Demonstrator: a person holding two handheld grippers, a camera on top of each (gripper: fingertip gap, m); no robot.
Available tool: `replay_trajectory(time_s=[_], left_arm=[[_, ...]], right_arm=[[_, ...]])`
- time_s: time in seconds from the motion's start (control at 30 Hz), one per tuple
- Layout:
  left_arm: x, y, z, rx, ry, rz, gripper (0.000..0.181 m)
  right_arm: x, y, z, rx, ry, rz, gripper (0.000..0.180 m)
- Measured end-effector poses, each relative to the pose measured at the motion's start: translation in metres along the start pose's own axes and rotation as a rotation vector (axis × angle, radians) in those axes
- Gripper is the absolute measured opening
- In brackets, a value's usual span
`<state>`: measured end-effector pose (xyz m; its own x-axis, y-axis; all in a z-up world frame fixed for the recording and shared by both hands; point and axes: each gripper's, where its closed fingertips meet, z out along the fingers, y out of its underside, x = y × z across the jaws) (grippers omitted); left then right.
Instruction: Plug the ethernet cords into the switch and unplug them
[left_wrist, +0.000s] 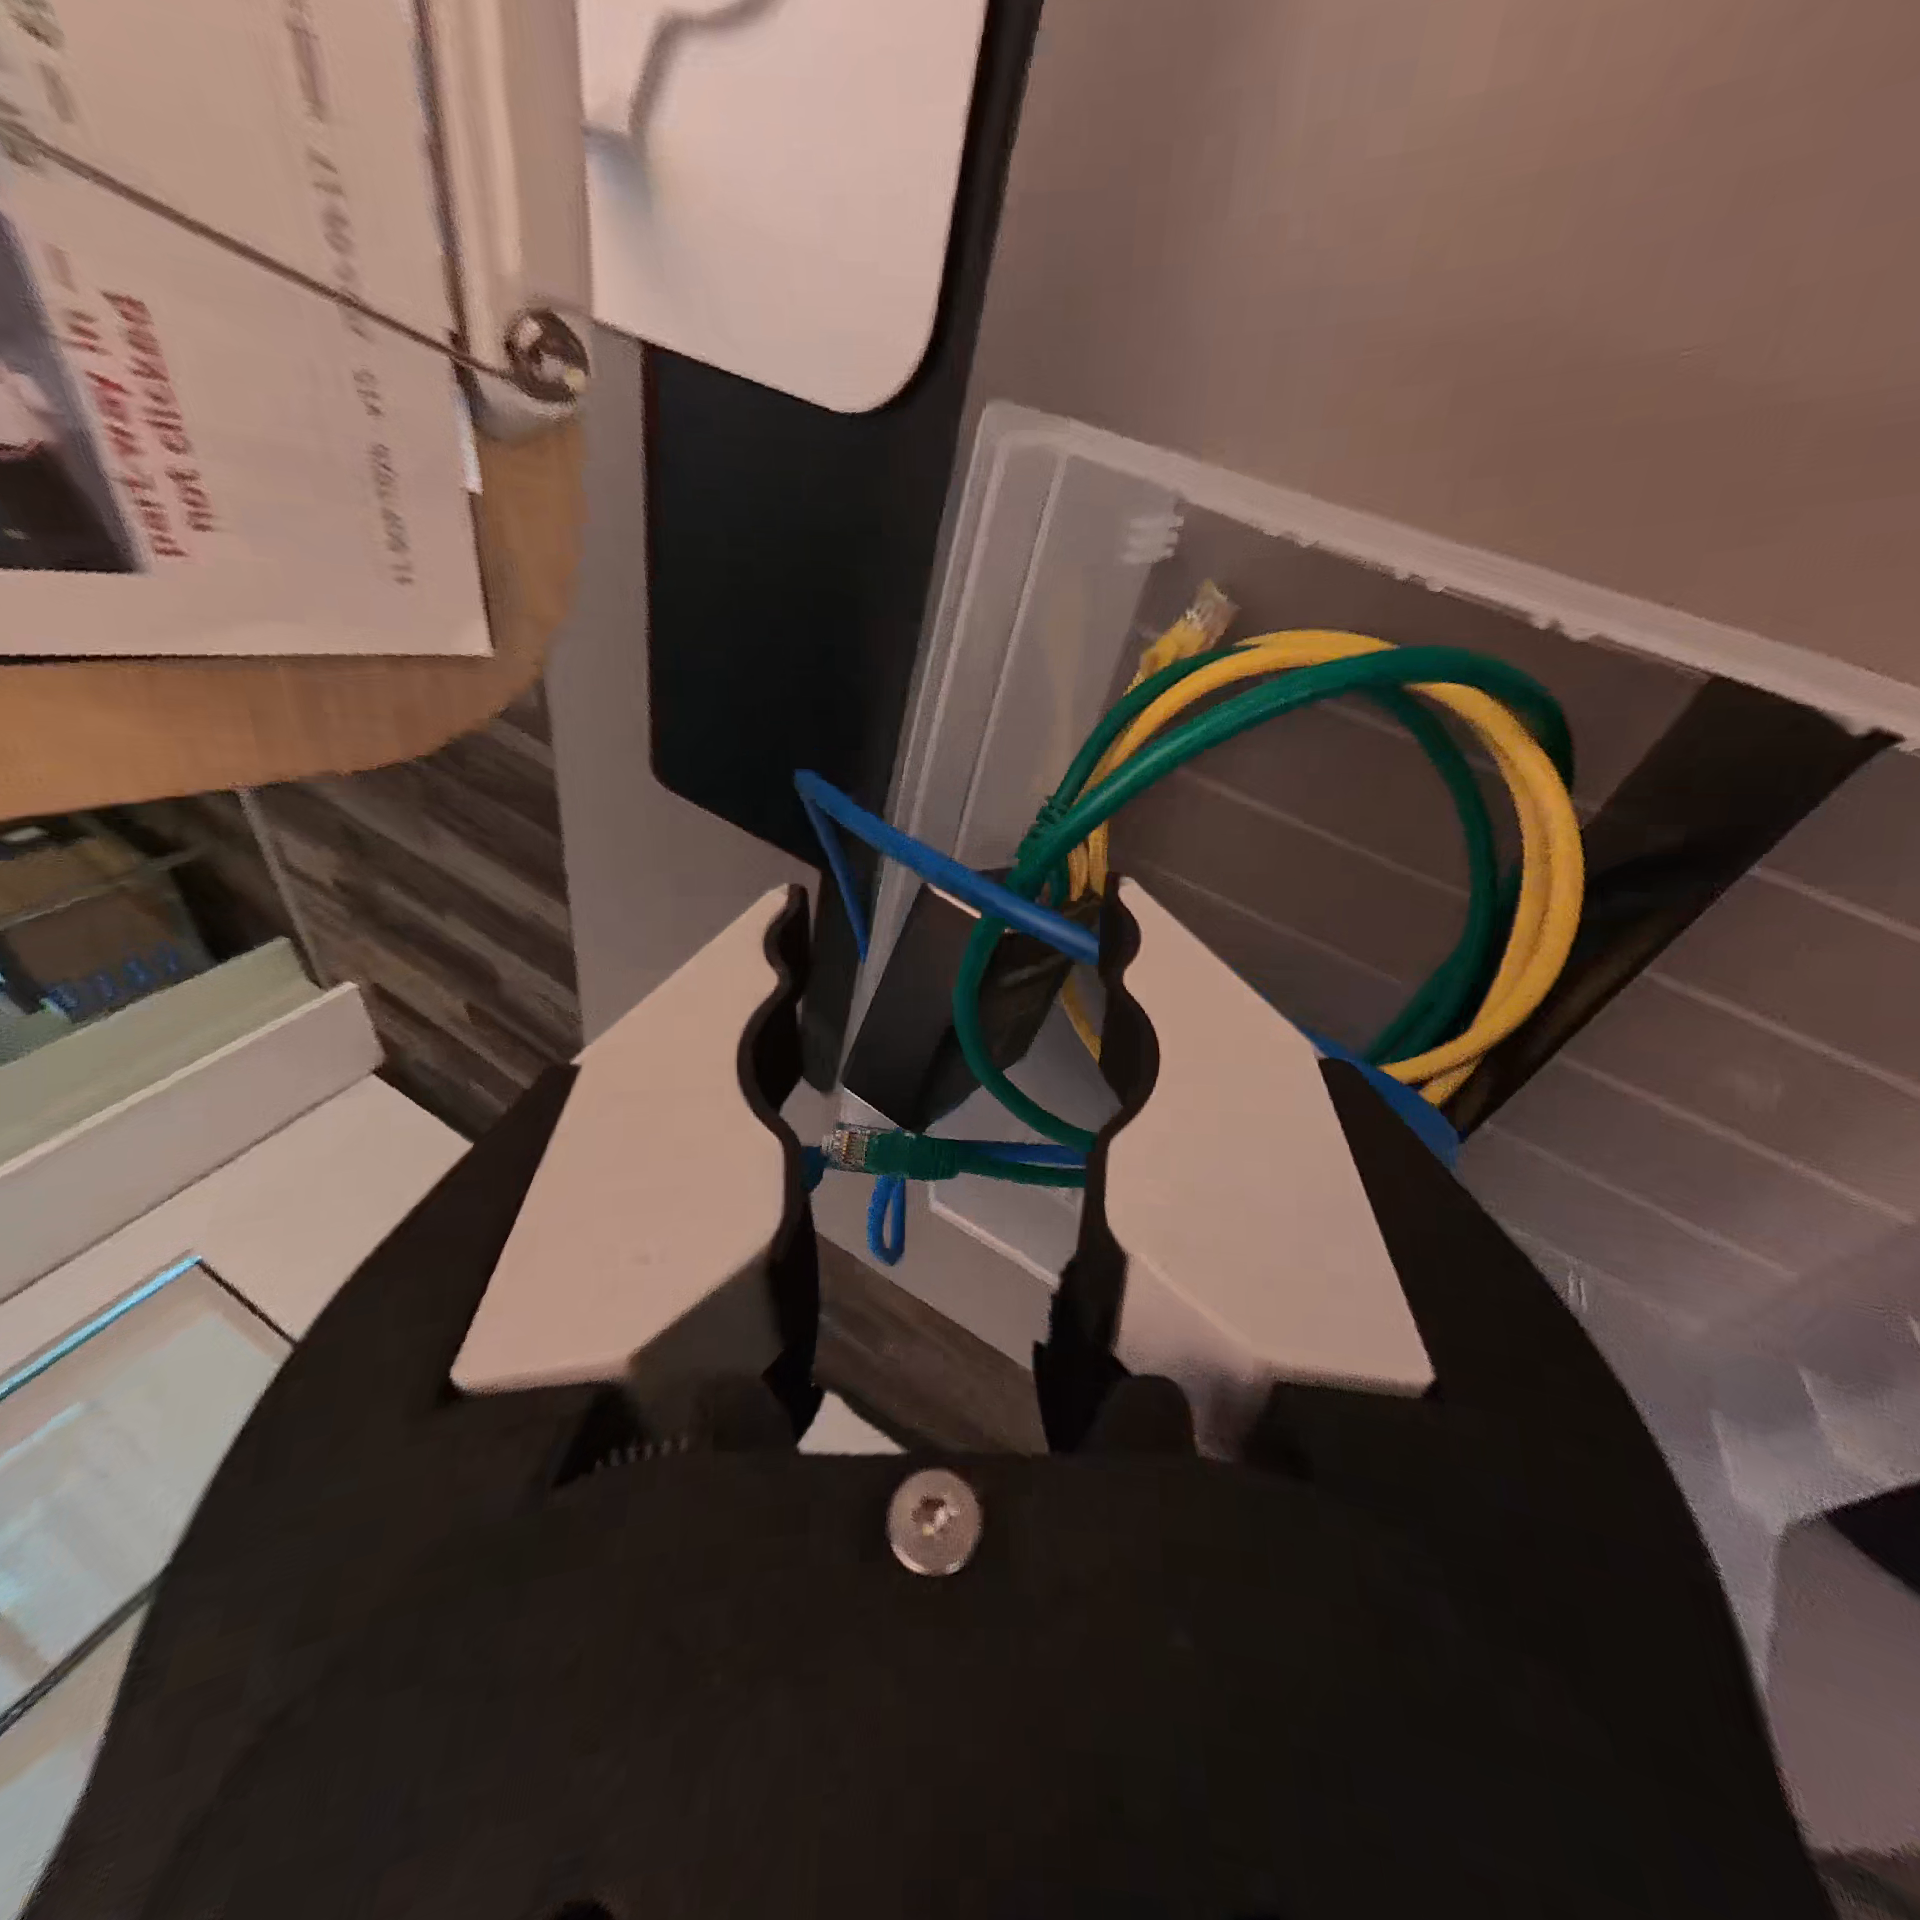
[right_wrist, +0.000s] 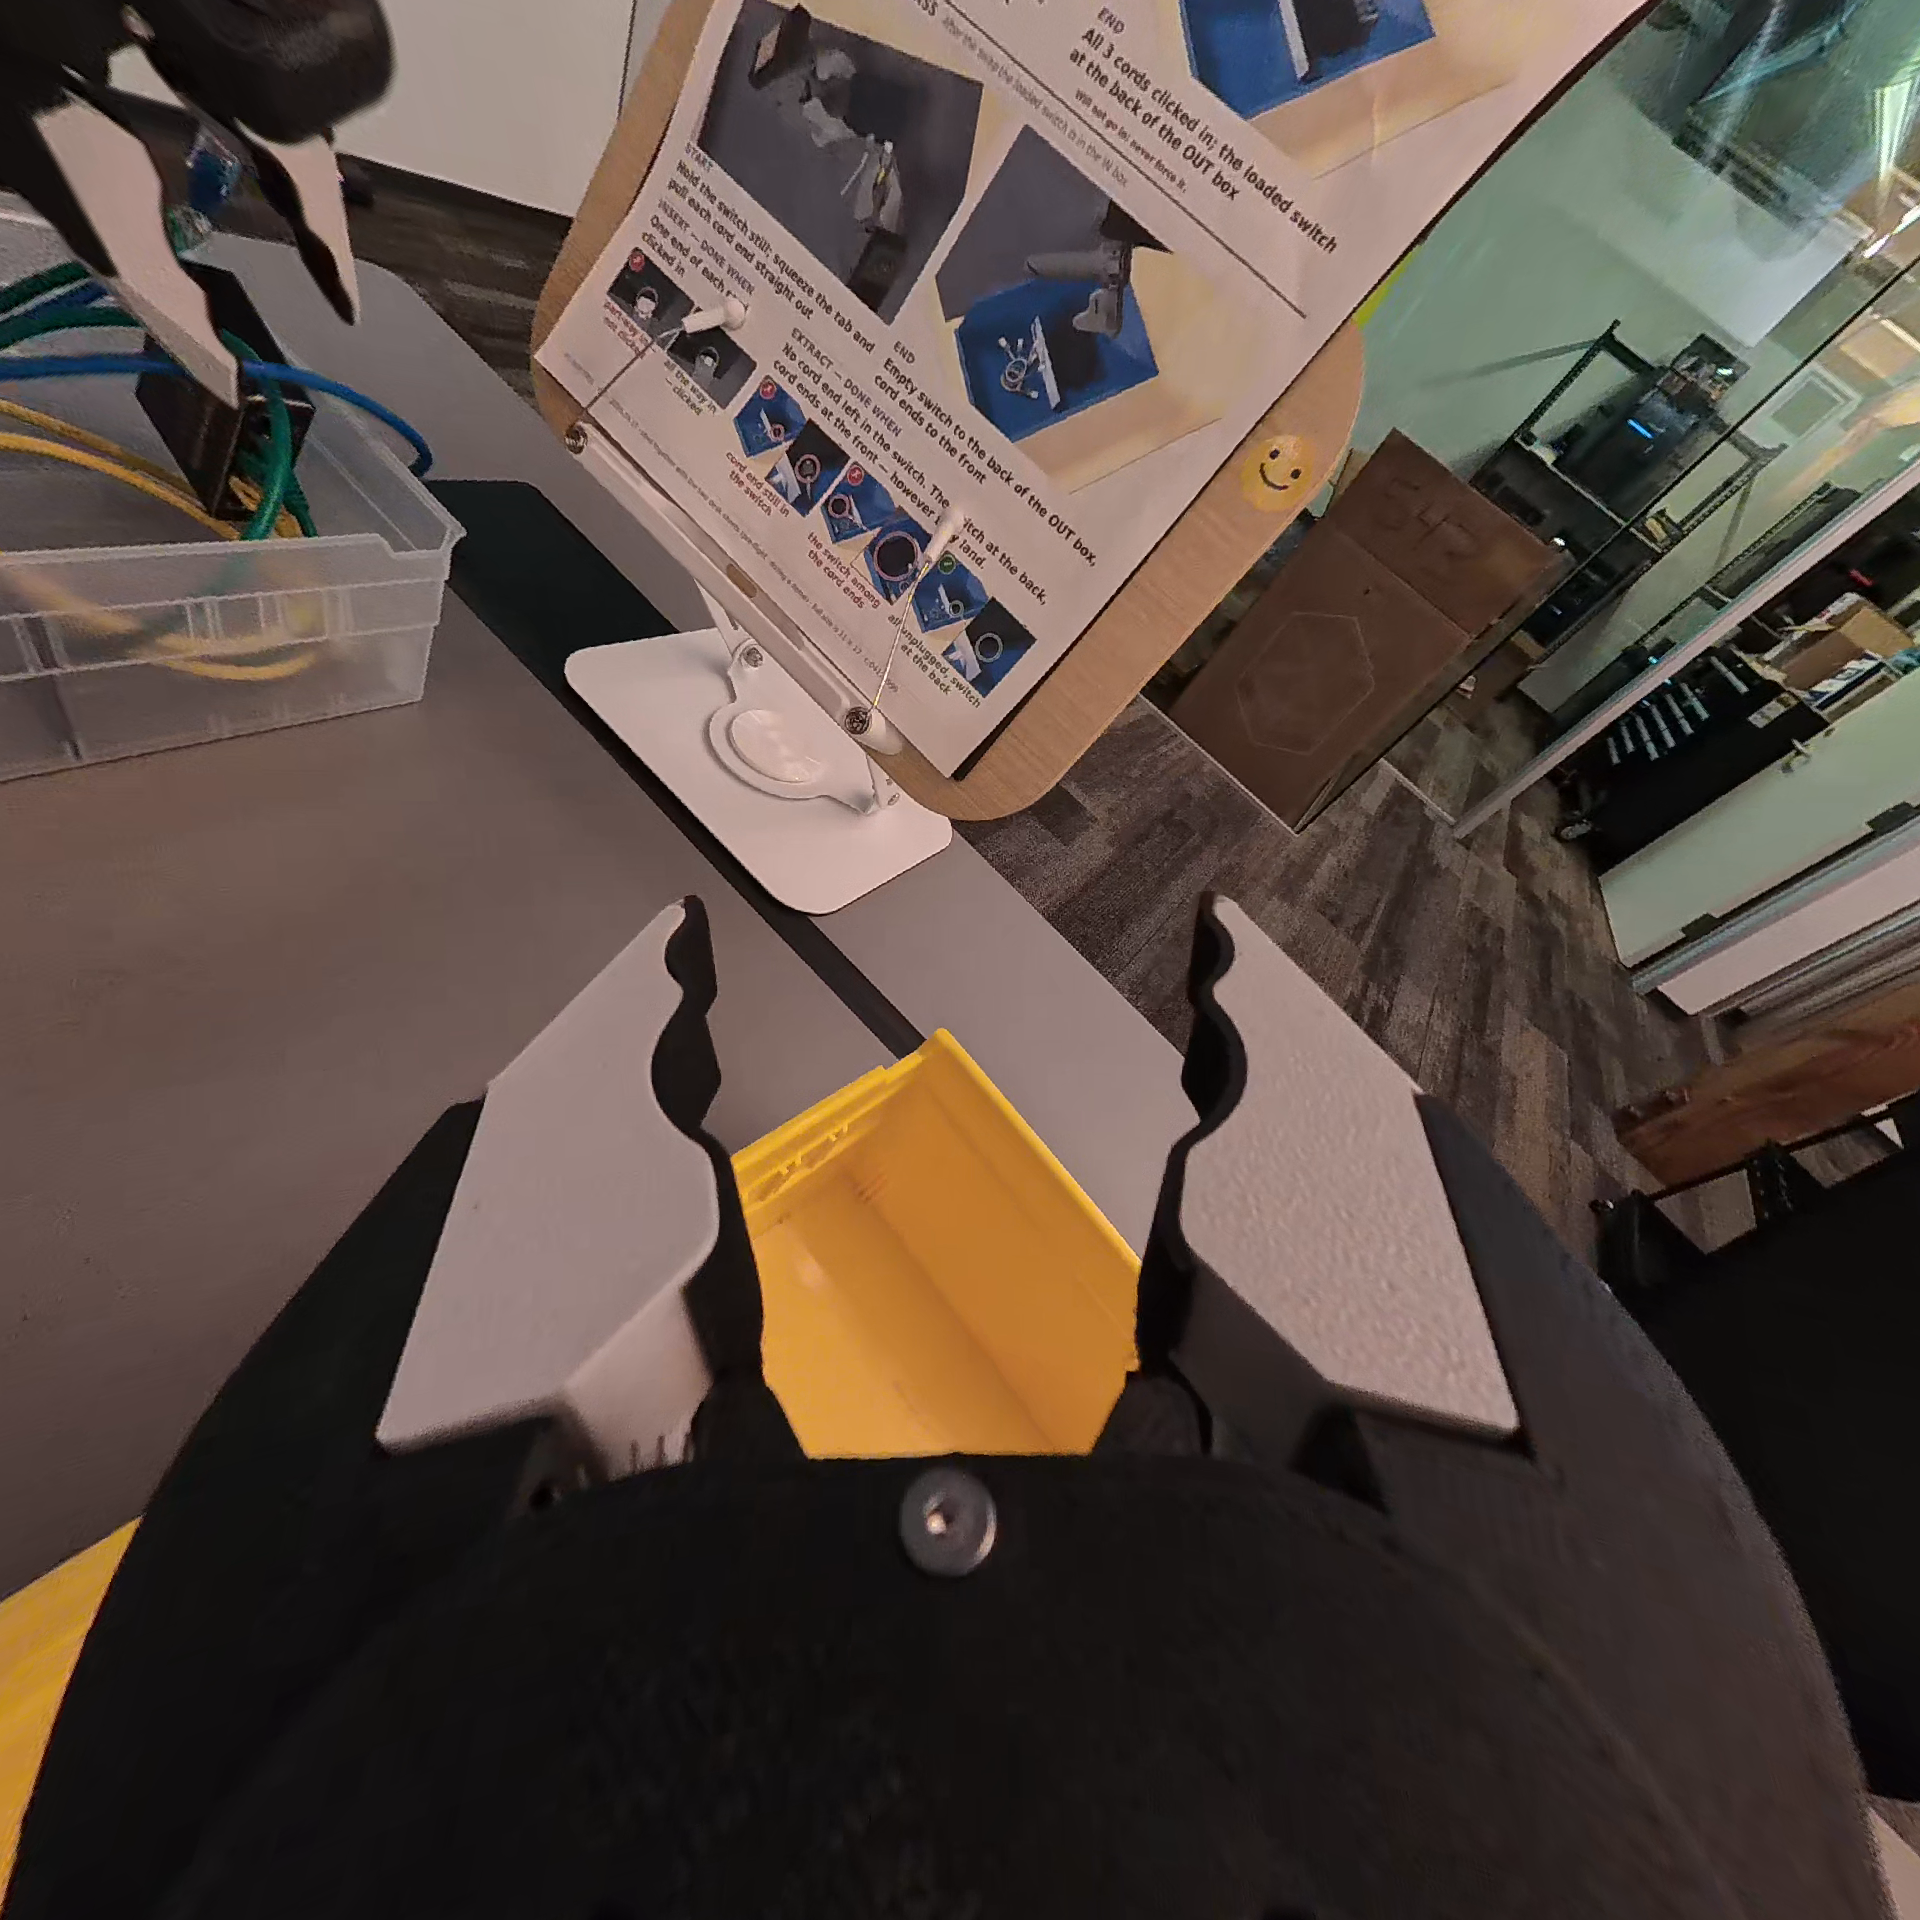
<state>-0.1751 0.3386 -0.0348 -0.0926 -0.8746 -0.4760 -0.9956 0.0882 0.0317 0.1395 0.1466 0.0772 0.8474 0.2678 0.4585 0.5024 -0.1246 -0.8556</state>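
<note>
Left tool (left_wrist: 951, 997) points down into the clear bin (left_wrist: 1039, 540), fingers parted narrowly with the black switch (left_wrist: 914, 1039) between them; contact unclear. From the right wrist view it hangs tilted over that bin, one fingertip (right_wrist: 213, 364) on the switch top. Green cord (left_wrist: 1288, 691), yellow cord (left_wrist: 1548, 831) and blue cord (left_wrist: 935, 883) loop beside the switch, a green plug end (left_wrist: 862, 1151) loose. Right tool (right_wrist: 951, 1039) wide apart, empty, angled over a yellow bin (right_wrist: 935, 1247) on the grey tabletop (right_wrist: 260, 987); instruction board (right_wrist: 935, 364) on a white stand (right_wrist: 769, 769) beyond
</note>
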Motion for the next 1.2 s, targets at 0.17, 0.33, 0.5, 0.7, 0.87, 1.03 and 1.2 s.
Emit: replay_trajectory(time_s=[0.17,0.33,0.5,0.7,0.87,1.03,1.2], left_arm=[[0.003,0.012,0.012,-0.075,0.088,-0.033,0.054],[-0.019,-0.007,-0.018,0.175,0.109,-0.218,0.048],[-0.007,0.025,-0.001,0.001,0.137,-0.167,0.063],[-0.001,0.057,0.042,-0.270,0.051,-0.019,0.076],[-0.005,0.086,0.060,-0.465,-0.031,0.094,0.051],[-0.006,0.089,0.053,-0.542,-0.030,0.050,0.048],[-0.008,0.093,0.033,-0.553,-0.051,0.092,0.040]], right_arm=[[-0.003,0.002,0.000,0.000,-0.027,-0.005,0.092],[-0.003,0.004,0.001,-0.007,-0.037,-0.012,0.092],[-0.008,0.006,0.003,-0.022,-0.056,-0.031,0.091],[-0.013,0.006,0.005,-0.033,-0.073,-0.049,0.091],[-0.018,0.018,0.010,-0.073,-0.102,-0.081,0.090],[-0.016,0.029,0.012,-0.118,-0.097,-0.097,0.089],[-0.017,0.026,0.011,-0.111,-0.098,-0.111,0.088]])
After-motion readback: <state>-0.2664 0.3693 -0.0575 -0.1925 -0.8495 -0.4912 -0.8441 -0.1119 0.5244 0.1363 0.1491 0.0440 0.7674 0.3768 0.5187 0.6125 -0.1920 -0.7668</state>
